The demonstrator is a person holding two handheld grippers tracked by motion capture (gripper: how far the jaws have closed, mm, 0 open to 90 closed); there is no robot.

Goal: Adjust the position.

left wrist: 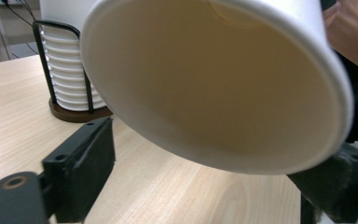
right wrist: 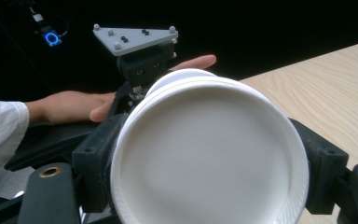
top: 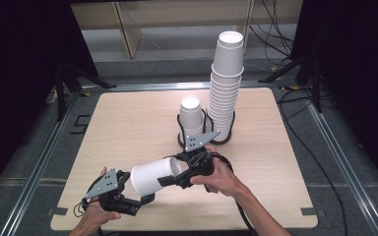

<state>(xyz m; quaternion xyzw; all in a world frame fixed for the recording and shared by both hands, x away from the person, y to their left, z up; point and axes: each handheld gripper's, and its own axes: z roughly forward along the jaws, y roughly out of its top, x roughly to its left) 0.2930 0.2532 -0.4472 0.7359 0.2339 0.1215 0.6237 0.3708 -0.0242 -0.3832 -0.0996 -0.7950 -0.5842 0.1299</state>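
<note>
Currently, item one: paper cup (top: pixel 151 176), held on its side above the table (top: pixel 128 123), long axis running between the two grippers. Right gripper (top: pixel 174 178) is clamped across the cup's base end. Left gripper (top: pixel 145 199) sits at the open mouth, jaws apart, one each side of the rim, not pressing. Beyond, well apart: wire holder (top: pixel 219 137) with tall cup stack (top: pixel 225 88), short stack (top: pixel 191 115) alongside. Nothing obstructs.
</note>
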